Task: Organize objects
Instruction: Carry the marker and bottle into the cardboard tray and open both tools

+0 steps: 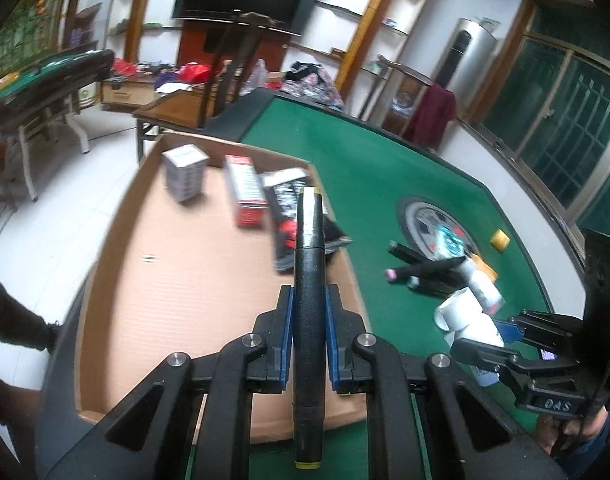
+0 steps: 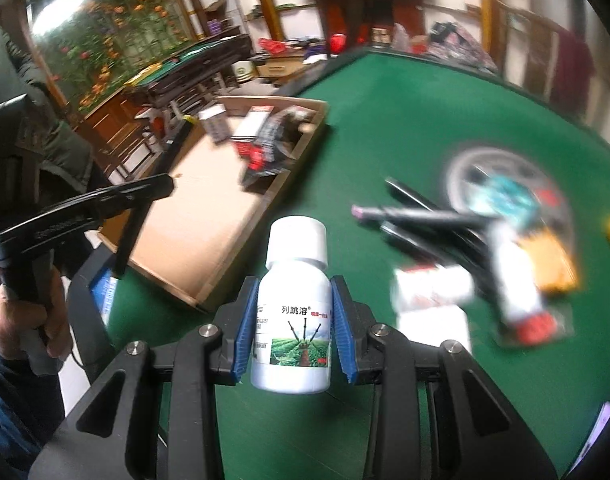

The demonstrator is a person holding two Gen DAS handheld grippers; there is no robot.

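My left gripper (image 1: 309, 300) is shut on a black marker with yellow ends (image 1: 309, 320), held above the near right edge of a shallow cardboard box (image 1: 177, 300). My right gripper (image 2: 295, 296) is shut on a white bottle with a field picture label (image 2: 293, 320), held above the green table. The right gripper also shows in the left wrist view (image 1: 501, 332), with the bottle (image 1: 469, 316) in it. The box (image 2: 209, 224) holds small cartons and packets at its far end (image 1: 245, 196).
On the green felt table (image 1: 385, 168) lie several black markers (image 2: 421, 216), a white tube (image 2: 513, 276), an orange packet (image 2: 557, 264), a white box (image 2: 433, 288) and a yellow block (image 1: 500, 239) near a round centre plate (image 2: 501, 188). A chair and another table stand beyond.
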